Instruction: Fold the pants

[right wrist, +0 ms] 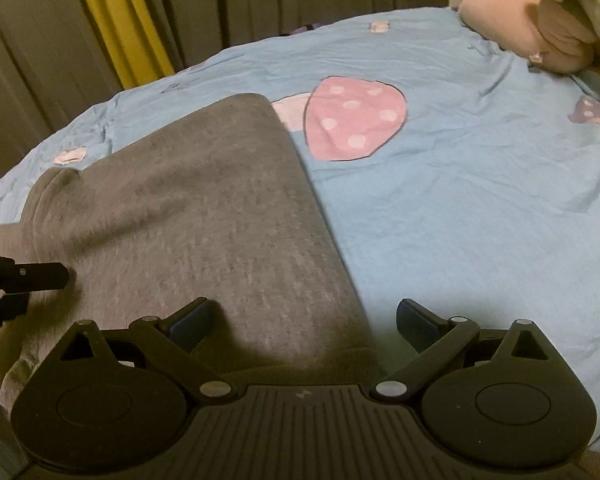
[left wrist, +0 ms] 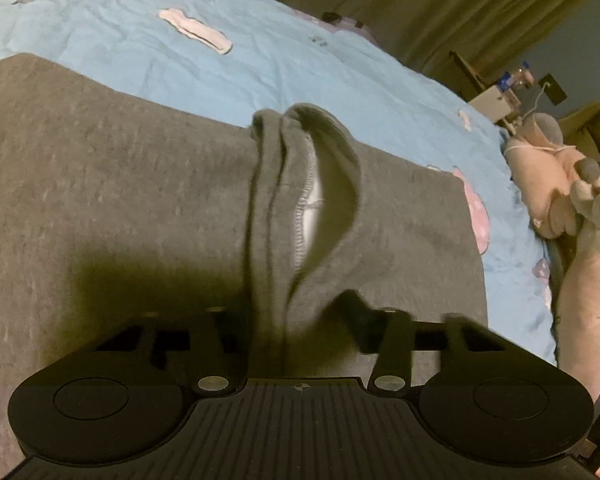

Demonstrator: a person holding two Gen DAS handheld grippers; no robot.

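Grey pants (left wrist: 100, 184) lie spread on a blue bed sheet (left wrist: 260, 64). In the left wrist view an open cuff or waist opening (left wrist: 320, 192) shows a pale lining, and a raised ridge of grey fabric runs from it down between my left gripper's (left wrist: 292, 332) fingers, which are shut on that ridge. In the right wrist view the pants (right wrist: 204, 216) end in a straight folded edge. My right gripper (right wrist: 304, 320) hovers open over that edge, one pad above cloth, the other above sheet. The left gripper's fingertip (right wrist: 40, 276) pokes in at the left.
The sheet (right wrist: 480, 168) carries a pink spotted mushroom print (right wrist: 352, 120). A pink and grey plush toy (left wrist: 572, 200) lies at the bed's edge. A white sock-like piece (left wrist: 196, 30) rests far up the bed. Curtains (right wrist: 112, 20) hang behind, and a small table with bottles (left wrist: 512, 84) stands beyond.
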